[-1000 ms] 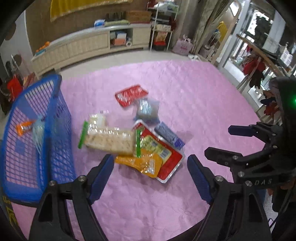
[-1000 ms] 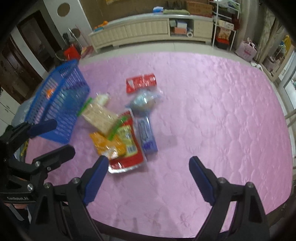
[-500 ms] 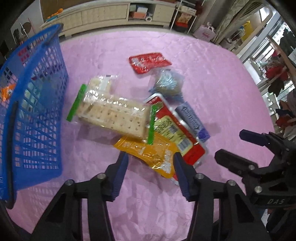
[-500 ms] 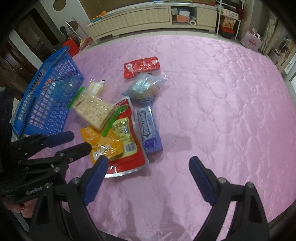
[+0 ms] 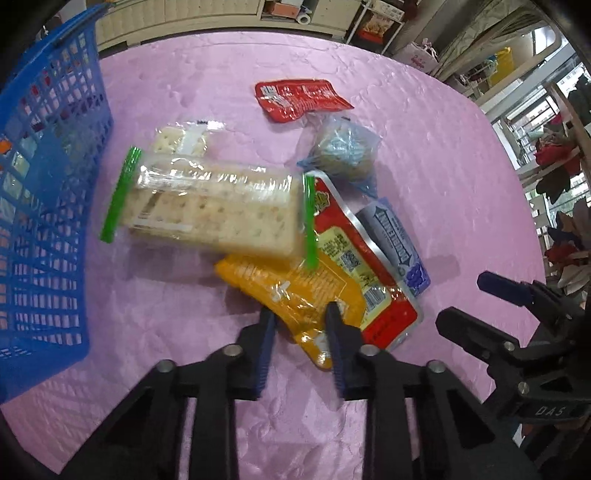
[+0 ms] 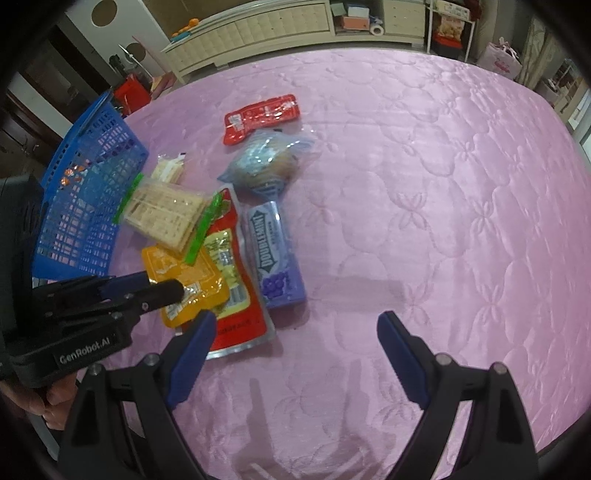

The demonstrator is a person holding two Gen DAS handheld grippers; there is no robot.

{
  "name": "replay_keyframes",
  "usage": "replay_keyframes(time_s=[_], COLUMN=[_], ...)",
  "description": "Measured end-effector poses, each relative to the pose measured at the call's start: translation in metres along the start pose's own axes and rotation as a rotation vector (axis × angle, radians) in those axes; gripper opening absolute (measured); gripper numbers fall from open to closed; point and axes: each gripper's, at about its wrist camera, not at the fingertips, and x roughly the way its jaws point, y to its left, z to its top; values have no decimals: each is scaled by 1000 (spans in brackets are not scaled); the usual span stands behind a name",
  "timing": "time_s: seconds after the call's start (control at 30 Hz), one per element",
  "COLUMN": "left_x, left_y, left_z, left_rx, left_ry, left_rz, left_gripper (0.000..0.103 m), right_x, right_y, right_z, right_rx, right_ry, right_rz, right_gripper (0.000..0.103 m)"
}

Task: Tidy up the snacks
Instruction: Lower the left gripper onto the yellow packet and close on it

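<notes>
Two grippers: left gripper narrowed around near corner of yellow packet, pads at either side of it, real clamping not told for sure; right gripper spread wide, nothing between fingers, held over bare pink quilted cover.
Yellow packet: lay flat on cover, partly under cracker pack and over edge of red-and-yellow pouch.
Cracker pack: clear wrap, green end strips, topmost in pile, just beside blue basket.
Small cracker pack: behind larger one, touching it.
Gum pack: purple, lettered DOUBLEMINT, lay alongside red-and-yellow pouch, touching.
Clear bag: bluish, round contents, between gum pack and red sachet.
Red sachet: farthest from grippers, flat on cover.
Blue basket: at left edge of cover, a few items seen through mesh, kind not told.
Cabinet: cream, low, along far wall.
</notes>
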Motion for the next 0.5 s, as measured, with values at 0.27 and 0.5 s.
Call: replay_keyframes(time_s=[0.27, 0.5], left_x=[-22, -64], left_y=[-9, -22], left_z=[-13, -25], left_rx=[84, 195], left_ry=[-55, -140], left_rz=[3, 25], left_gripper=[5, 3], right_x=[2, -3], right_y=[-3, 6], right_z=[-10, -12], right_rx=[14, 24], right_ry=[20, 25], right_rz=[3, 38], right_gripper=[91, 91])
